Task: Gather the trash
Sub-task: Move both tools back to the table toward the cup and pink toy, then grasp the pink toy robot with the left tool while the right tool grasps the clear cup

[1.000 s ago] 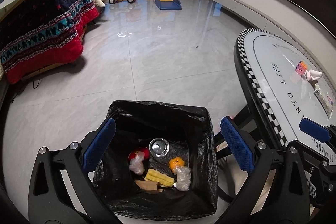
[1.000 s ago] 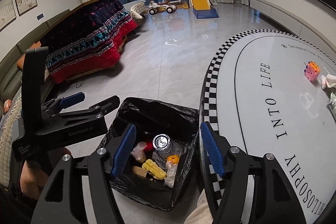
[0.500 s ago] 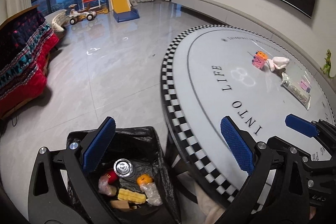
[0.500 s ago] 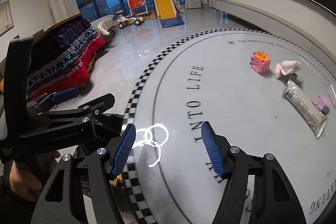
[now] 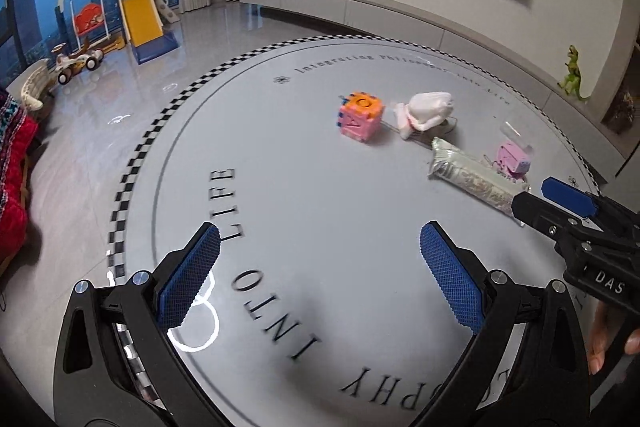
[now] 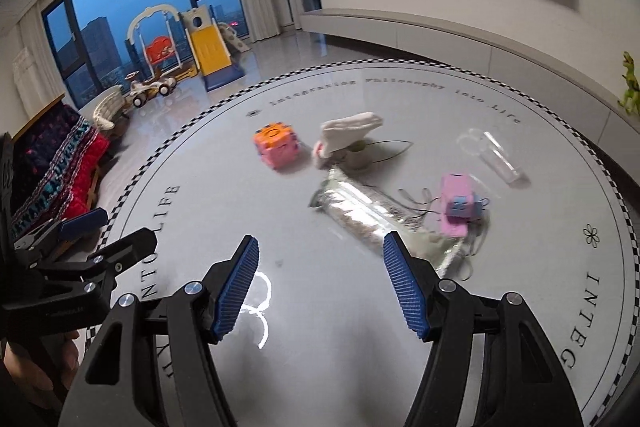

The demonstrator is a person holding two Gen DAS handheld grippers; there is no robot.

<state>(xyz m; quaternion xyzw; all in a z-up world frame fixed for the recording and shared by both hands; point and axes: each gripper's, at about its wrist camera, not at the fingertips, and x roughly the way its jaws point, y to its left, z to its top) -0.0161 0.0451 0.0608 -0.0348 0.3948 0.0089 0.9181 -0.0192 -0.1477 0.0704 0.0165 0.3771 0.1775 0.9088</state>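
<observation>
Now we hold our left gripper (image 5: pixel 320 271) and right gripper (image 6: pixel 320 287) spread wide, empty, above the round table (image 5: pixel 320 195), facing the silvery wrapper (image 6: pixel 360 215).

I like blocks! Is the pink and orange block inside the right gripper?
No, the block sits on the table, beyond the open, empty right gripper.

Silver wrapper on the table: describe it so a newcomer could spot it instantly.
Start at the round table with the checkered rim. Among the cluster of small items past the right tool, the silver wrapper lies flat between the white cloth bundle and the pink toy. It alone is long, shiny and crinkled.
</observation>
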